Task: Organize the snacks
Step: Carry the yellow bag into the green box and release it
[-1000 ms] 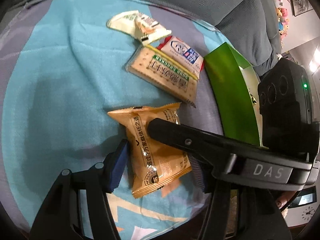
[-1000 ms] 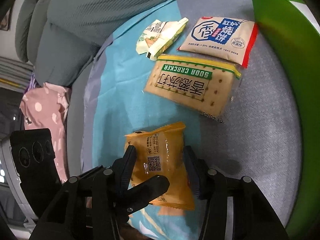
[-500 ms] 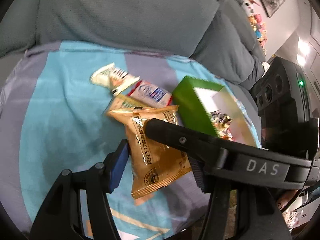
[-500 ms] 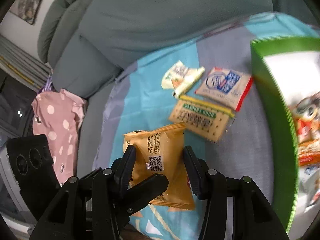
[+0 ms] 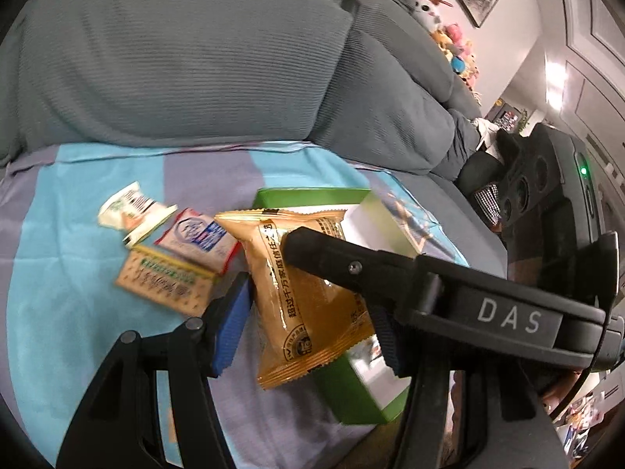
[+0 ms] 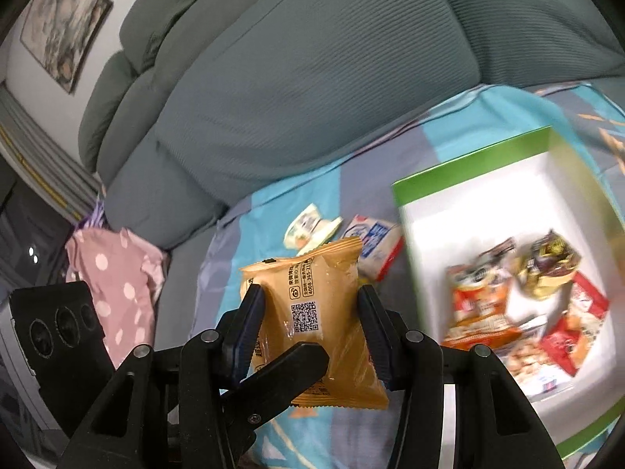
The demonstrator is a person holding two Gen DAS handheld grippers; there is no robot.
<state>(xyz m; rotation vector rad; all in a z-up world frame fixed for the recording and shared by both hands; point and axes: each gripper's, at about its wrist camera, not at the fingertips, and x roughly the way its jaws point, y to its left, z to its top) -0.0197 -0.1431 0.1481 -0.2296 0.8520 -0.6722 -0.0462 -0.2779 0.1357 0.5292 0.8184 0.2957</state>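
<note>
Both grippers hold one orange snack packet [image 5: 308,297], also in the right wrist view [image 6: 316,316], lifted above the blanket. My left gripper [image 5: 312,316] is shut on it, and my right gripper [image 6: 312,324] is shut on its sides. The green box [image 6: 468,164] with a white inside lies to the right and holds several wrapped snacks [image 6: 519,312]. In the left wrist view the green box [image 5: 343,394] sits behind and under the packet. A soda cracker pack [image 5: 166,283], a red-white-blue packet [image 5: 199,240] and a pale green wrapper [image 5: 131,209] lie on the blanket.
A blue and grey blanket [image 5: 58,273] covers the sofa seat. Grey back cushions [image 5: 175,58] rise behind it. A pink dotted cloth [image 6: 113,273] lies at the left of the right wrist view. Plush toys [image 5: 449,39] sit at the far right.
Both grippers have lifted the orange packet off the blanket and carried it toward the green box. The box's inside has come into view.
</note>
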